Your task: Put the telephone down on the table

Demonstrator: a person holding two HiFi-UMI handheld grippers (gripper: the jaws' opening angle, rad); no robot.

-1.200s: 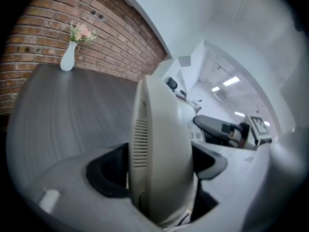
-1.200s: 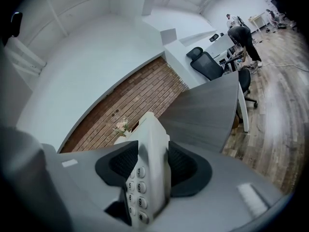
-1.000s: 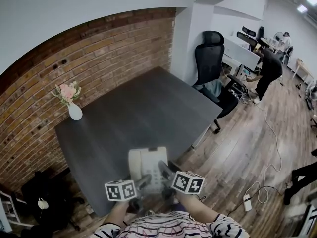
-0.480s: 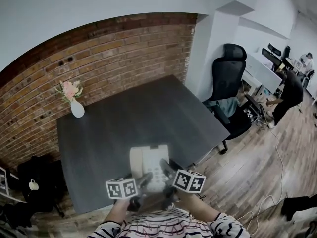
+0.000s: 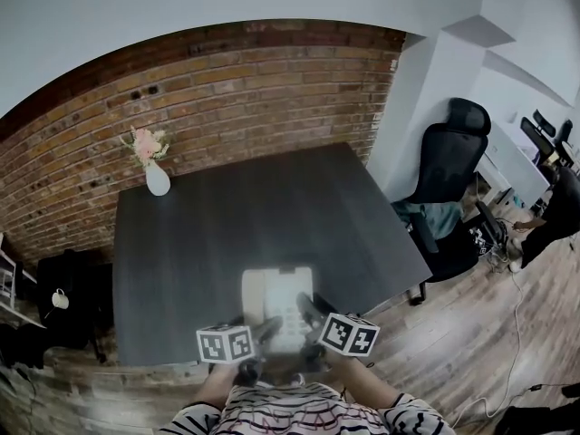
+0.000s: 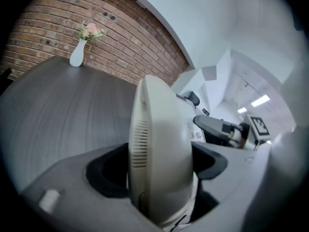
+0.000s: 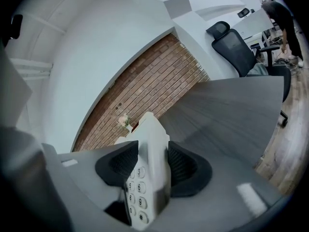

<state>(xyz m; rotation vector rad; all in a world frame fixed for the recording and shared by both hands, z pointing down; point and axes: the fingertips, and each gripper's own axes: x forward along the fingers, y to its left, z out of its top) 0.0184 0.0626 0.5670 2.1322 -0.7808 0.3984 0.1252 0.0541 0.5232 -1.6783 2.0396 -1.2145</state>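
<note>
A cream telephone (image 5: 276,304) with a keypad hangs over the near edge of the dark grey table (image 5: 254,216), carried between both grippers. My left gripper (image 5: 265,333) is shut on the phone's handset side (image 6: 161,163), which fills the left gripper view. On the phone's keypad side (image 7: 147,178) my right gripper (image 5: 306,326) is shut, its dark pads pressing both faces. In the head view the marker cubes sit just below the phone, and the jaws are partly hidden under it.
A white vase with pink flowers (image 5: 154,166) stands at the table's far left corner by the brick wall (image 5: 227,89). A black office chair (image 5: 449,175) stands right of the table. Wooden floor (image 5: 471,333) lies to the right. A dark chair or bag (image 5: 63,306) sits left.
The head view has swung left, so the table now lies squarely ahead and the far desks and people have slid off to the right. Both grippers still hold the phone.
</note>
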